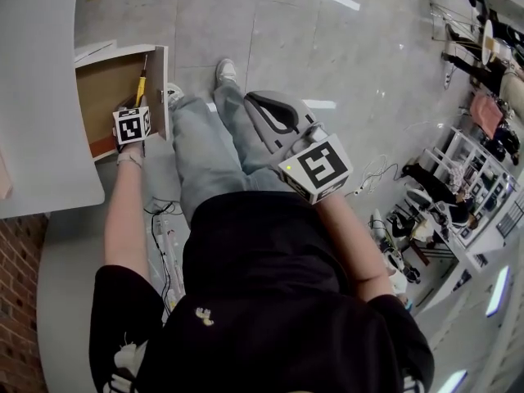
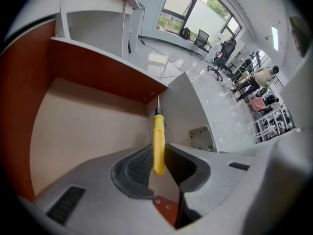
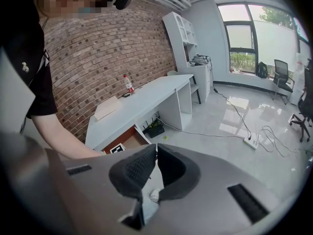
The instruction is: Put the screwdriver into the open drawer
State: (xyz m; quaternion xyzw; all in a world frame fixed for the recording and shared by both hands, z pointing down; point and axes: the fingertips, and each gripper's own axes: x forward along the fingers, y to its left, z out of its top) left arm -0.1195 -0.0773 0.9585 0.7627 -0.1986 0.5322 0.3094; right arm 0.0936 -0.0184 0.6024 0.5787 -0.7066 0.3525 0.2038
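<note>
1. Black shirt (image 1: 270,301) of the person fills the bottom of the head view; jeans (image 1: 205,150) and white shoes (image 1: 227,70) below it, on the glossy grey floor (image 1: 344,47).
2. Right gripper (image 1: 260,105) held out in front of the torso, over the legs, well apart from the drawer. Its pads are pressed together at the tips (image 3: 154,148), nothing between them, only floor seen past them.
3. Left gripper (image 1: 137,105) reaches down at the open drawer (image 1: 160,88), arm stretched beside the white desk (image 1: 41,97).
4. Left gripper's jaws (image 2: 159,153) pinch the butt end of the screwdriver (image 2: 158,136), by its yellow handle.
5. Screwdriver's long axis runs straight out along the jaws. Thin metal shaft points away from the gripper and the person, toward the drawer's far corner.
6. In the head view the screwdriver (image 1: 142,79) lies parallel to the drawer's white outer panel, just inside it, over the pale wood drawer bottom (image 2: 83,126).
7. Cannot tell if the tip touches the drawer bottom or the panel.
8. Drawer's inner walls are reddish-brown (image 2: 98,67); a metal bracket (image 2: 201,137) sits on the grey panel right of the handle.
9. Right gripper view: same desk (image 3: 142,97) against a brick wall, with a bottle (image 3: 129,84) on top of it.
</note>
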